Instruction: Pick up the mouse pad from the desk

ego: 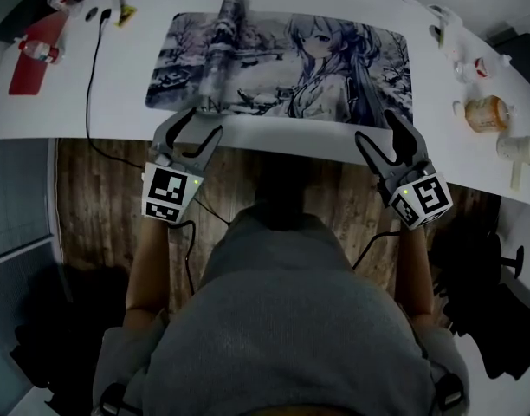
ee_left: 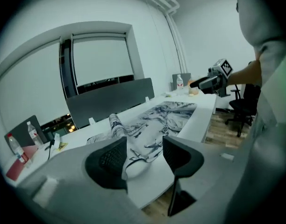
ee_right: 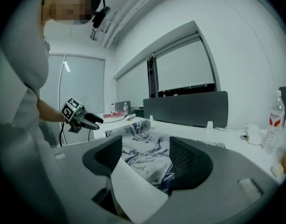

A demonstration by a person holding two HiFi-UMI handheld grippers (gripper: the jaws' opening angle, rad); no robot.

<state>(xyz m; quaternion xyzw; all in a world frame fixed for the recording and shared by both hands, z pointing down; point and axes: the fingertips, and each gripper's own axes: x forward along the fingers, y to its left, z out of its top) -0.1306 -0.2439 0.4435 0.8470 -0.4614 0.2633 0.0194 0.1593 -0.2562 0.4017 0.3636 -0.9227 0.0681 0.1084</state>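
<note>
A long mouse pad (ego: 282, 68) printed with a grey-blue anime figure lies flat on the white desk (ego: 274, 141). A rolled tube in the same print (ego: 217, 55) lies across its left part. My left gripper (ego: 198, 126) is open at the pad's near left corner. In the left gripper view that corner (ee_left: 139, 157) shows between the left gripper's (ee_left: 144, 155) spread jaws, untouched. My right gripper (ego: 379, 130) is open at the pad's near right corner. In the right gripper view the pad (ee_right: 147, 146) and the desk's edge show between the right gripper's (ee_right: 145, 155) jaws.
A red folder (ego: 27, 63) with a bottle on it lies at the desk's far left, beside a black cable (ego: 90, 94). Bottles and a white tool (ego: 514, 154) stand at the right end. A grey divider (ee_left: 110, 99) borders the desk's far side. The wooden floor shows below the front edge.
</note>
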